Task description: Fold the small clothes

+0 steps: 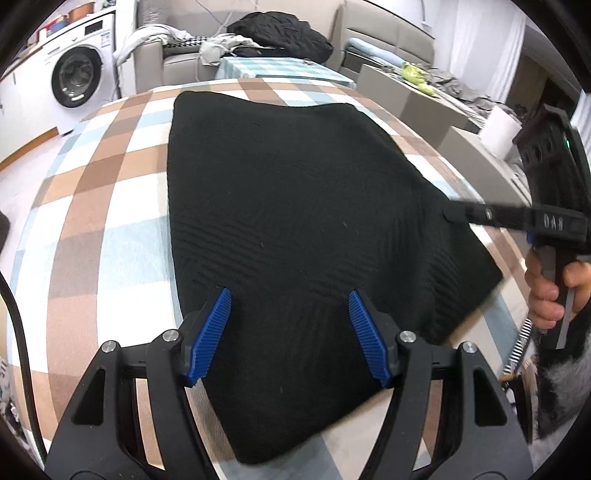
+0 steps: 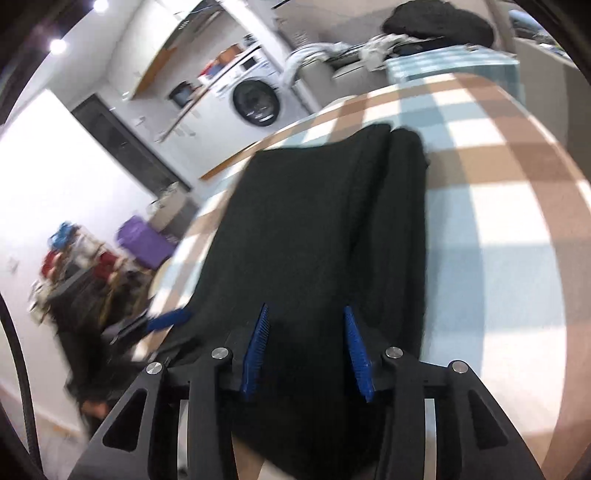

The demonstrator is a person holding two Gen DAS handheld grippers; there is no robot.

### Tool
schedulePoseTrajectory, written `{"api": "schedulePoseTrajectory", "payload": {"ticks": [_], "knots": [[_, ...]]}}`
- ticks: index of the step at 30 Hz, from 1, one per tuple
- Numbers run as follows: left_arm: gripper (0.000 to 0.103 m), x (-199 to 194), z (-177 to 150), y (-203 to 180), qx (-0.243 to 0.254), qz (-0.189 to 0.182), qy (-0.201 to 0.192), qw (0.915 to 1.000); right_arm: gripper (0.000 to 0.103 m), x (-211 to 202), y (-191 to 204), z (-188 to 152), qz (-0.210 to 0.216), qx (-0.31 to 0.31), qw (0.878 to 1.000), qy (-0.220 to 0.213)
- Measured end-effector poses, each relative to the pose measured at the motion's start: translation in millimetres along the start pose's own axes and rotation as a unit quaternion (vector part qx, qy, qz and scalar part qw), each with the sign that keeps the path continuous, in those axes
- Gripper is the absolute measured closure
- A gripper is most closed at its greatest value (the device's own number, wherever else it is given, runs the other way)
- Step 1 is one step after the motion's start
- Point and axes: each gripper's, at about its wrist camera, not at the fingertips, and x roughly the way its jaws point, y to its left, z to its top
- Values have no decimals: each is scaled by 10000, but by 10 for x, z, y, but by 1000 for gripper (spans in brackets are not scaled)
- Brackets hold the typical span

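Left wrist view: black ribbed knit garment [image 1: 295, 221] lies flat on the table w/ brown, white and pale-blue checked cloth [image 1: 92, 206], already folded into a rough rectangle, near edge closest to the camera. Left gripper [image 1: 290, 332] hovers over that near edge, blue ridged pads [image 1: 214, 332] well apart, nothing pinched between them. At the right of this view a hand [image 1: 550, 291] holds the other tool's grip, its black finger reaching onto the garment's right side.

Right wrist view, blurred: right gripper [image 2: 306, 347] sits above the same knit [image 2: 314, 229], jaws partly apart, fabric below them but not clamped. Doubled layers show along the garment's far right edge.

Handling, my read: soft, limp, light; thick knit, so it'll sag and drag rather than hold shape. Ribbing gives the pads decent friction, not slippery, not fragile. Best hold prob. at the two near corners, one per gripper, pinching all layers together so the inner fold doesn't slip out when lifted over. Grabbing mid-edge would likely bunch it. Washing machine [image 1: 79, 75] and sofa w/ clothes pile [image 1: 280, 33] sit beyond the table.
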Motion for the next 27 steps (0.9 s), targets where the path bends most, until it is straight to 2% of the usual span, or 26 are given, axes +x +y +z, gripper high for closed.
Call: {"api": "schedulePoseTrajectory", "payload": {"ticks": [4,7,10,11,13,14,15,17,19,21,23,27], "knots": [[39,-113,-80,9,-23,-352,-12,9994,60,-73,59,-278,-102,-152,9996,211],[39,-97,-15,-57,-143,-545,-51,9984,61,-123,43,-399,-26,-177,9997,164],[39,33,41,-197,29,-460,3,9989,63,-133,46,-409,-4,-188,9998,44],[39,74,37,-233,81,-384,75,9992,76,-148,59,-420,16,-223,9997,-29],[39,115,2,-290,215,-222,145,9994,94,-204,148,-450,-22,-528,9985,-164],[39,109,-34,-307,280,-193,154,9993,95,-242,184,-460,-145,-748,9967,-267],[37,103,-61,-309,309,-200,169,9992,95,-255,171,-468,-186,-774,9965,-247],[37,82,-129,-297,368,-246,219,9988,95,-195,47,-459,-406,-610,9973,61],[37,53,-173,-293,447,-228,215,9985,95,-143,-30,-471,-406,-489,9975,312],[37,20,-189,-275,435,-219,222,9986,88,-182,-3,-433,-404,-514,9976,230],[37,-8,-178,-247,331,-286,216,9988,72,-214,14,-358,-367,-511,9980,60],[37,-42,-119,-209,175,-353,153,9991,71,-65,-14,-128,-298,-346,9990,12]]}}
